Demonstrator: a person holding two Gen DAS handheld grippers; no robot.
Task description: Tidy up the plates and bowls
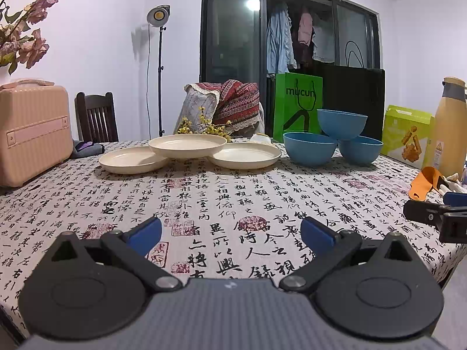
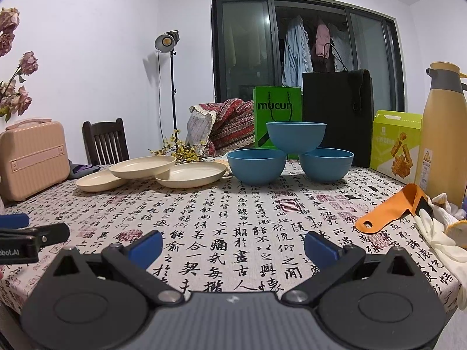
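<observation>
Three cream plates sit at the far side of the table: a left plate, a right plate, and a top plate resting across both. To their right, two blue bowls stand side by side with a third blue bowl perched on their rims. The same plates and bowls show in the right wrist view. My left gripper hovers open over the near tablecloth, far short of the dishes. Level with it, my right gripper is open and holds nothing.
A pink case stands at the table's left edge. An orange scoop, white gloves, a yellow flask and a green snack box crowd the right side. Green and black bags stand behind the bowls.
</observation>
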